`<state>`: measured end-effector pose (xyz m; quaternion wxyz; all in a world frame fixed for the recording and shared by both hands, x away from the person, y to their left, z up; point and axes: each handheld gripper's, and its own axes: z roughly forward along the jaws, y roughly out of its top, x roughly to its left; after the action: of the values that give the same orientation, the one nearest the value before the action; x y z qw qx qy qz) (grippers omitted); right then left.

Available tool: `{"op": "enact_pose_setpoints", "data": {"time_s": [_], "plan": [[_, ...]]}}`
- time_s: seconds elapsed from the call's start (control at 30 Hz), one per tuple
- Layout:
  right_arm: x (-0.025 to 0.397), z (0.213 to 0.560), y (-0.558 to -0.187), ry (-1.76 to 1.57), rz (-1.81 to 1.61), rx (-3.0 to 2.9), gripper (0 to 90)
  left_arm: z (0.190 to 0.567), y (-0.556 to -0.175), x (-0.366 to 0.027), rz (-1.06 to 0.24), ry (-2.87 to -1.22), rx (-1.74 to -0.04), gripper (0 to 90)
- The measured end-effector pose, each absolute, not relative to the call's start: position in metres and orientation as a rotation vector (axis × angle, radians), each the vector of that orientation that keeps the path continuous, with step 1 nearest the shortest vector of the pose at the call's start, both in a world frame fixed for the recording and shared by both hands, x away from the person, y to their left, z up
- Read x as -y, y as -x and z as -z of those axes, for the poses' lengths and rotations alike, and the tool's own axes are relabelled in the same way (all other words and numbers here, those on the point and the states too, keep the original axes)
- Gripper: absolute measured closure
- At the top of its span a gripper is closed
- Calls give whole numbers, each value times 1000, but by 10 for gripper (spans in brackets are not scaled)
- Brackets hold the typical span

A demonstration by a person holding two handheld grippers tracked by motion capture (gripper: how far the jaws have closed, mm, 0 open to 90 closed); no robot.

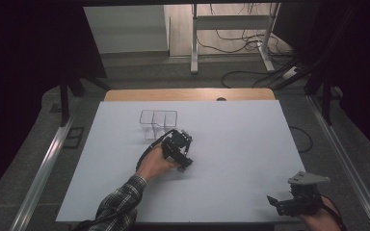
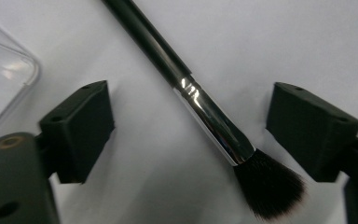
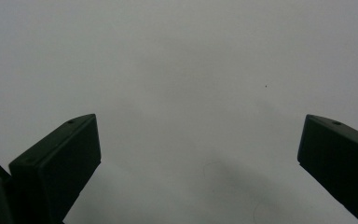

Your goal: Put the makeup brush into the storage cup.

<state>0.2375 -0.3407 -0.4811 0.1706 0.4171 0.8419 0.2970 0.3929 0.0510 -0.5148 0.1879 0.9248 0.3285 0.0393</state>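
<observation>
A makeup brush (image 2: 200, 109) with a black handle, a shiny silver ferrule and dark bristles lies flat on the white table top (image 2: 270, 42). My left gripper (image 2: 193, 123) is open, one jaw on each side of the brush, neither touching it. In the high view the left gripper (image 1: 178, 143) hovers near the table's middle, just in front of a clear plastic organiser (image 1: 158, 120). A corner of that organiser (image 2: 4, 79) appears beside the left jaw. My right gripper (image 3: 198, 140) is open over bare table, near the front right corner (image 1: 277, 203).
White sheet (image 1: 241, 144) covers the table, with a wooden strip (image 1: 188, 95) along the far edge. Beyond it are a metal desk frame (image 1: 231, 29) and loose cables (image 1: 250, 72) on the floor. Rails run along both sides of the table.
</observation>
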Motion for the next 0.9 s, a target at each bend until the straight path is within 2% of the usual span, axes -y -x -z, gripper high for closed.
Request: {"op": "enact_pose_setpoints", "data": {"time_s": [0.07, 0.17, 0.2, 0.23, 0.27, 0.43, 0.9], "plan": [[341, 481, -238, -1185, -843, -2392, 0, 514, -392, -52, -112, -2596, -921, 215], [340, 482, -238, -1187, -838, -2396, 0, 511, -391, -54, -113, -2597, -909, 380], [340, 482, -238, -1187, -838, -2396, 0, 511, -391, -55, -112, -2598, -904, 380], [340, 482, -238, -1187, -835, -2399, 0, 510, -391, -56, -109, -2596, -904, 484], [340, 482, -238, -1188, -833, -2403, 0, 509, -391, -57, -101, -2594, -902, 484], [340, 482, -238, -1184, -830, -2408, 0, 508, -389, -60, -82, -2600, -888, 762], [339, 483, -238, -1181, -830, -2419, 0, 504, -386, -67, -57, -2559, -877, 771]]}}
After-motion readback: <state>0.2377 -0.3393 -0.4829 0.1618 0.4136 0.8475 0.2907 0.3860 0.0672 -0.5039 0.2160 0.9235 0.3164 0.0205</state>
